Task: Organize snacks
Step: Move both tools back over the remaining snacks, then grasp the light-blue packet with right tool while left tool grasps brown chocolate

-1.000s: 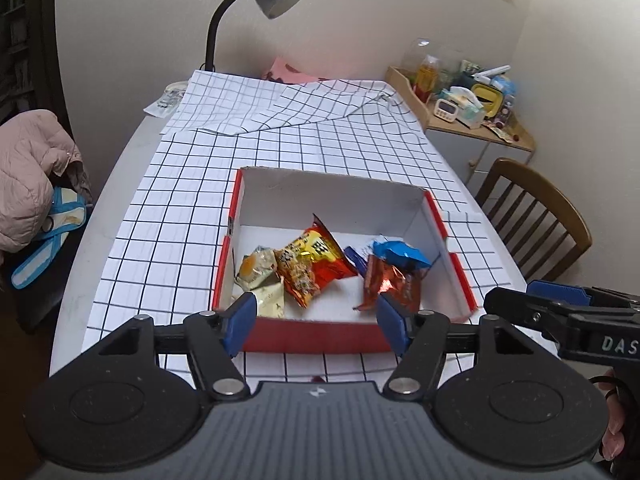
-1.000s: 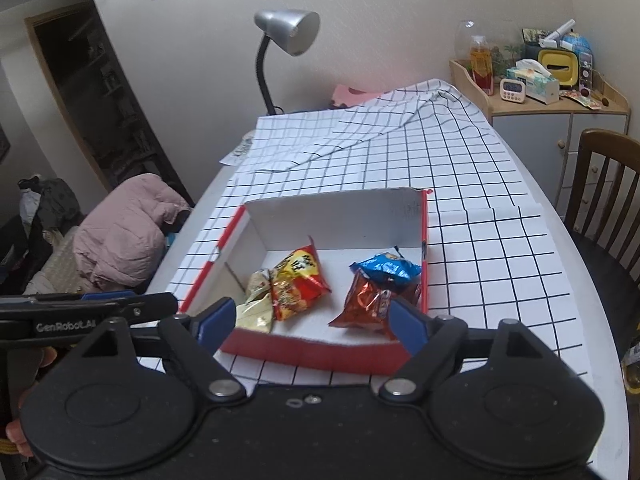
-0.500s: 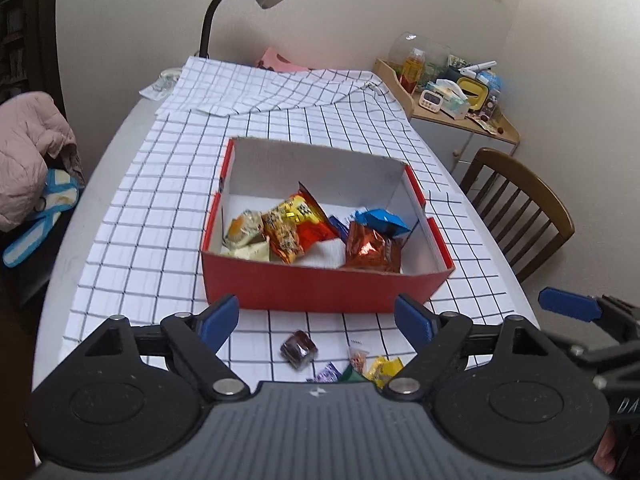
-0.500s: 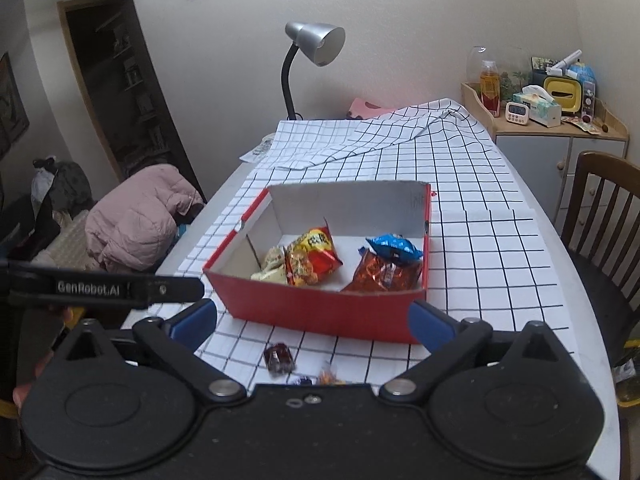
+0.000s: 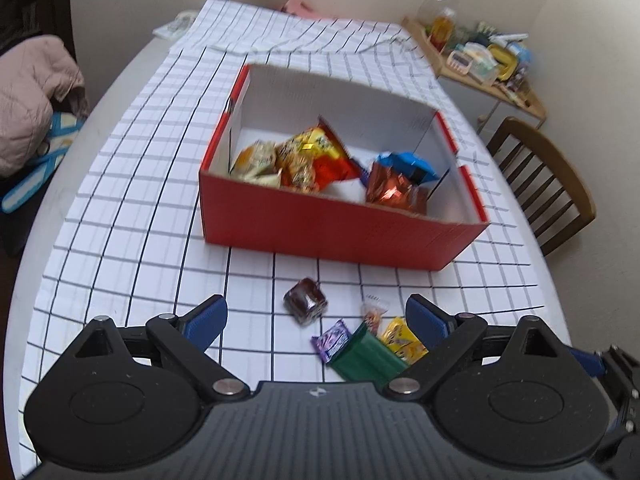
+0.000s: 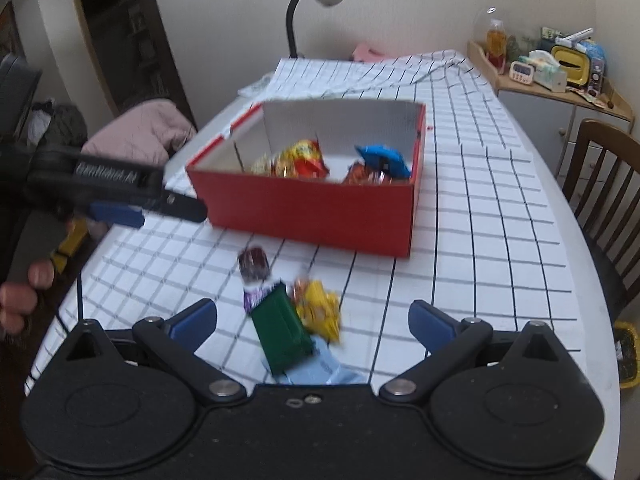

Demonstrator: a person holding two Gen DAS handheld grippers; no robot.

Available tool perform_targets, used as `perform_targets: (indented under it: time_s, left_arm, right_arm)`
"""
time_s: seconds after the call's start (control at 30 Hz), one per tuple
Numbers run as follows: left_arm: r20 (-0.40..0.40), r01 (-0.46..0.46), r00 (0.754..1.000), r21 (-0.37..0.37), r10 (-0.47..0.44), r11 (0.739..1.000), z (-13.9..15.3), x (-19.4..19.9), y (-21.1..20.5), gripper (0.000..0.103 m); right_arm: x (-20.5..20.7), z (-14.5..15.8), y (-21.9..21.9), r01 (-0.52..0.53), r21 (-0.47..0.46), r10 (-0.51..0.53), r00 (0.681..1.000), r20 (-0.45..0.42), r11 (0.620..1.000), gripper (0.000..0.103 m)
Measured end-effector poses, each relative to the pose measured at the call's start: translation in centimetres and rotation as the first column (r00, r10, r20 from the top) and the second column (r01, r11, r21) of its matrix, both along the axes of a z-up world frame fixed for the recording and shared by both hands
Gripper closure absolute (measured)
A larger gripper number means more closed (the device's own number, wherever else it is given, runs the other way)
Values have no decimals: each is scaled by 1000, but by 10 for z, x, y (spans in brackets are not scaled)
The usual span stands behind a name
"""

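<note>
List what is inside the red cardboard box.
Inside the red cardboard box: a red-orange snack bag, a pale yellowish packet, a coppery foil pack and a blue packet above it. The near wall hides the box's floor and anything lower.

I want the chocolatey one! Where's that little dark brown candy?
In both views the dark brown candy lies on the checked cloth, in front of the red box, just beyond the purple wrapper.

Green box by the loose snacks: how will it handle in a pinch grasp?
The green box has flat faces and straight edges, so probably stiff and unlikely to roll. It leans on the yellow packet, so a push may tip it flat.
</note>
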State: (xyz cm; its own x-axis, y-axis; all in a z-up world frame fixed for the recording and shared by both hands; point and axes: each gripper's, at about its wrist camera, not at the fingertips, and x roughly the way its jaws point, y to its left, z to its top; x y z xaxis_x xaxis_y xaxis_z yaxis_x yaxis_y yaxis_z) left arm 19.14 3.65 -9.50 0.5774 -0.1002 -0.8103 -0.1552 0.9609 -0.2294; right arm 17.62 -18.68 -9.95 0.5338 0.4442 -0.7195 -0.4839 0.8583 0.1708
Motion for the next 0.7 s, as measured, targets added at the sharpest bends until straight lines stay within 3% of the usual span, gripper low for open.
perform_targets:
  time_s: [0.43, 0.7]
  left_arm:
    - [-166, -83, 983, -43, 75, 996, -51, 40, 2, 7]
    - [-217, -166, 963, -12, 159, 986, -71, 64, 3, 7]
  right_arm:
    - [4, -47, 12, -162, -123, 150, 984, -99, 979, 6]
    - [4, -67, 25, -270, -214, 248, 961, -126, 939, 11]
